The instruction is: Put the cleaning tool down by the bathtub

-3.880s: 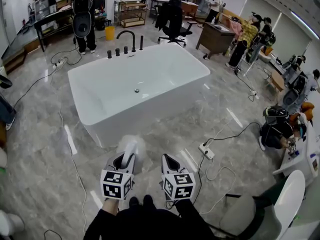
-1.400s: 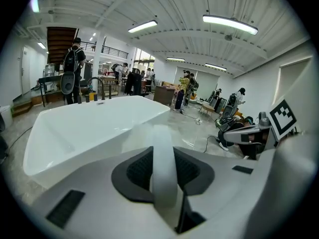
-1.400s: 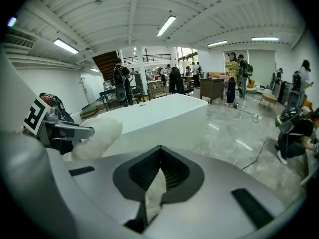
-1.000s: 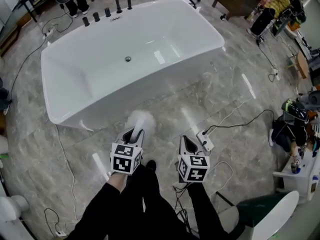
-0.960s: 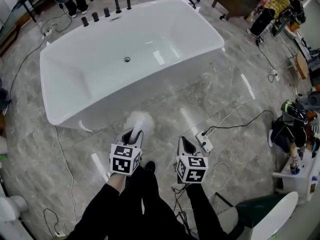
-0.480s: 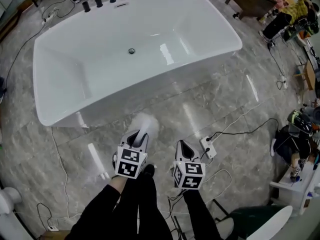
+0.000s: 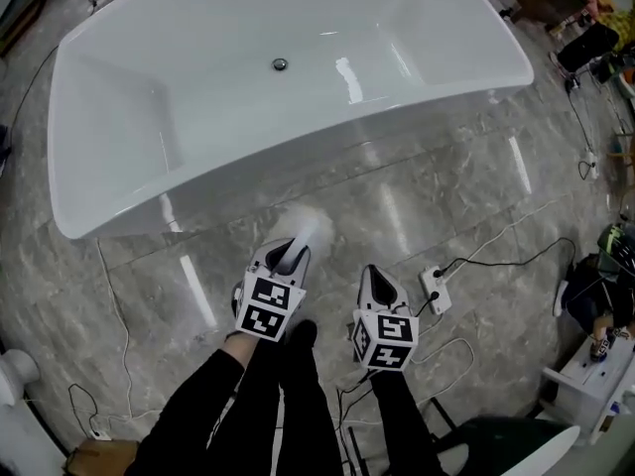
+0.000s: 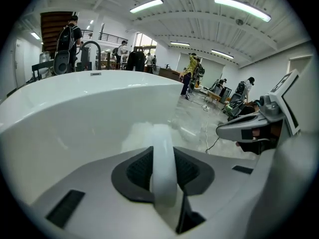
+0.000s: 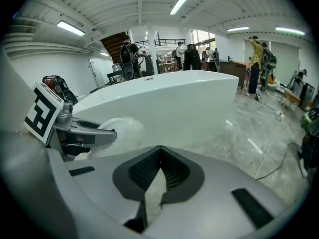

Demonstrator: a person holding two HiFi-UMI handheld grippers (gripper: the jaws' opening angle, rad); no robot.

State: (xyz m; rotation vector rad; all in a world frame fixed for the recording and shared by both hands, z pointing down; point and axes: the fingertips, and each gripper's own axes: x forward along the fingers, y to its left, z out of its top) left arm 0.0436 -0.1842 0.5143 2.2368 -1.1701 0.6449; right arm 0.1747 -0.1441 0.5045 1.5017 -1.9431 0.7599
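Head view: a person stands facing the long near wall of the bathtub [image 7: 198, 77], one hand-held gripper in each hand.
Left hand-held gripper [image 7: 286, 258]: clenched on the white handle of the cleaning tool [image 7: 303, 226].
Right hand-held gripper [image 7: 374, 278]: jaws drawn together with nothing between them.
Tool's long axis: it runs straight out along the left jaws toward the tub, fluffy head at the far end.
Where the tool is: its head hangs over the marble floor [image 7: 446, 196], between the left jaws and the tub wall; contact with the floor cannot be told.
Nearer hand: the left one, which already carries the tool; the drop spot lies ahead of it and below.
To the right: a power strip [image 7: 435, 291] lies just beside the right hand-held gripper.
Count: one tool, one bathtub, two hand-held grippers, one power strip.
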